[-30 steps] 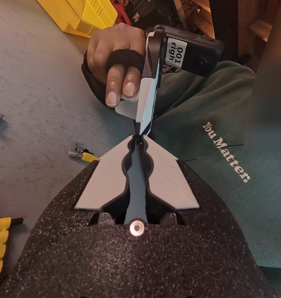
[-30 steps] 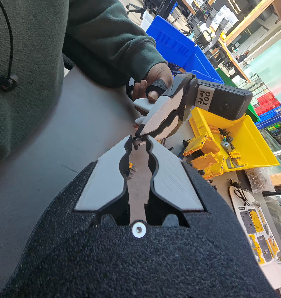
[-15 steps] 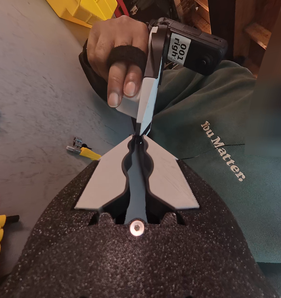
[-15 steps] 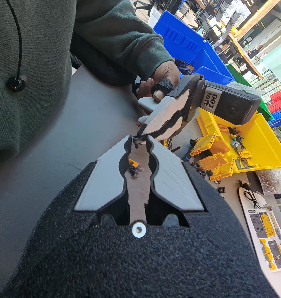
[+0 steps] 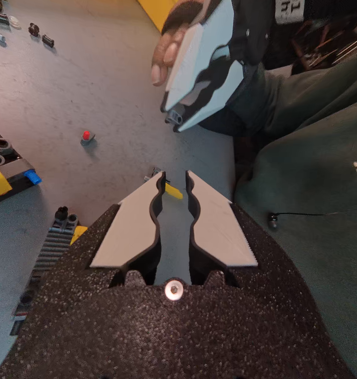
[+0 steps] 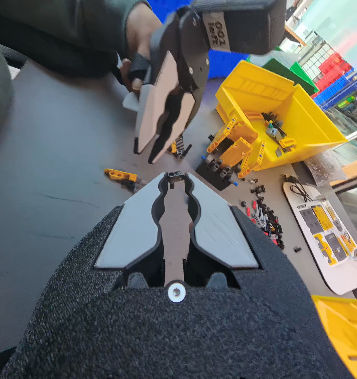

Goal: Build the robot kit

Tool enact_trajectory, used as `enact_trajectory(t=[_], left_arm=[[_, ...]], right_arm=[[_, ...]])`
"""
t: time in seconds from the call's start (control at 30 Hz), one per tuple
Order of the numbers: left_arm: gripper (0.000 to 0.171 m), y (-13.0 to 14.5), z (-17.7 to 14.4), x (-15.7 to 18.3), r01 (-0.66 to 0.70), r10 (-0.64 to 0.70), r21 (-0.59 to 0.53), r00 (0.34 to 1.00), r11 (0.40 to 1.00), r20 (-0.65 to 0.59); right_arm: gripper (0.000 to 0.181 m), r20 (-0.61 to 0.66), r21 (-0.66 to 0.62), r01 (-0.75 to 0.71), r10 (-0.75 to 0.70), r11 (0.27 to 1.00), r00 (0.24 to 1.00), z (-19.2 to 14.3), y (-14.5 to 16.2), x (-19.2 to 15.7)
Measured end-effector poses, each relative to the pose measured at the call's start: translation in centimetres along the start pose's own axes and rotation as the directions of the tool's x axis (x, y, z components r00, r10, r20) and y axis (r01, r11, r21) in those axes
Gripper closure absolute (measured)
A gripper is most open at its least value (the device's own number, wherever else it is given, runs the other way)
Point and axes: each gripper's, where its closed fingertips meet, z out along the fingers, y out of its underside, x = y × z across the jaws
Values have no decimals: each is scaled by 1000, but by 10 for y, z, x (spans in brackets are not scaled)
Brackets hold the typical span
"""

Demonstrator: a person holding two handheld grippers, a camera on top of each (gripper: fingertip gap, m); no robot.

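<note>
Item 1: we log the right hand-held gripper (image 6: 175,175) pinching a small dark grey connector piece (image 6: 174,176) at its fingertips, above the grey desk (image 6: 50,164).

Item 2: left hand-held gripper (image 5: 175,174), fingers spread, empty, over a yellow beam piece (image 5: 173,191) on the desk.

The yellow piece (image 5: 173,191) on the counter (image 5: 91,92) is partly hidden behind the left tongs (image 5: 175,180). In the right wrist view those tongs (image 6: 146,152) and the hand (image 6: 138,37) holding them are motion-blurred. The small loose parts (image 6: 265,217) beside the white card (image 6: 325,231) are too small to identify.
</note>
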Motion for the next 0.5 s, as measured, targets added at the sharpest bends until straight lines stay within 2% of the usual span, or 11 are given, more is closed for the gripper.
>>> enact_trajectory(t=[0.17,0.3,0.5], left_arm=[[144,13,10,-10,-101,125,-119,969,988,215],[140,24,21,-13,-131,180,-194,948,972,261],[158,25,16,-21,-130,188,-205,936,970,296]], right_arm=[[166,-47,-86,-33,29,996,998,7,26,13],[166,-50,-114,-26,20,993,999,11,31,12],[166,-59,-114,-31,25,993,998,10,32,13]])
